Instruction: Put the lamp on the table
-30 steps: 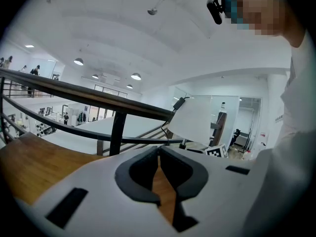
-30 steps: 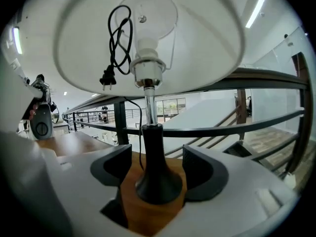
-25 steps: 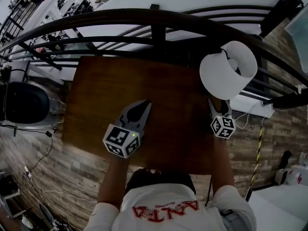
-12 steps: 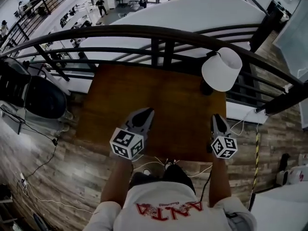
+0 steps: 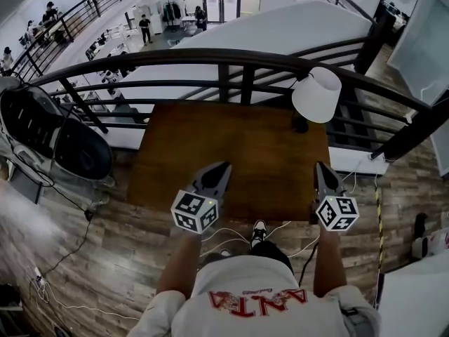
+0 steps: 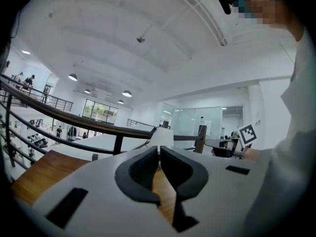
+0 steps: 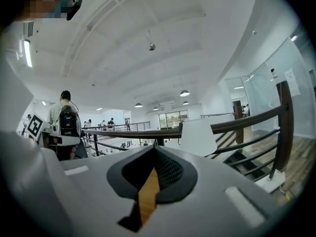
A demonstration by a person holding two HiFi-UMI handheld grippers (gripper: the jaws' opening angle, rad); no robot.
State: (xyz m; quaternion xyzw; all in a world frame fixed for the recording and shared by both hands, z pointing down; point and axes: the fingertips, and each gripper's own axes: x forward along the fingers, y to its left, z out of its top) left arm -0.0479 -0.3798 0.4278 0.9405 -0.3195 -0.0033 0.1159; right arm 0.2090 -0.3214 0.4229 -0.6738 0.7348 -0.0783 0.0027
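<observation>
Count from the head view: one lamp (image 5: 317, 95), one wooden table (image 5: 210, 142), two hand-held grippers, each with one marker cube, and one dark railing (image 5: 175, 56) running along the far side of the table. The lamp stands upright on the table's far right corner, its white shade close to the railing. The left gripper (image 5: 224, 166) and the right gripper (image 5: 320, 166) are both held over the near edge of the table, well apart from each other and from the lamp; neither one touches anything. Left gripper view: the two dark pads stand together with only a thin slit between them, and nothing sits in that slit. The table surface shows below the jaws, and the white shade shows beyond the tips, in front of the railing. Right gripper view: the jaws are brought fully together at the tips and clamp nothing. A strip of table shows through the opening behind the pads, and the white shade stands beyond, to the right of the jaw line.
</observation>
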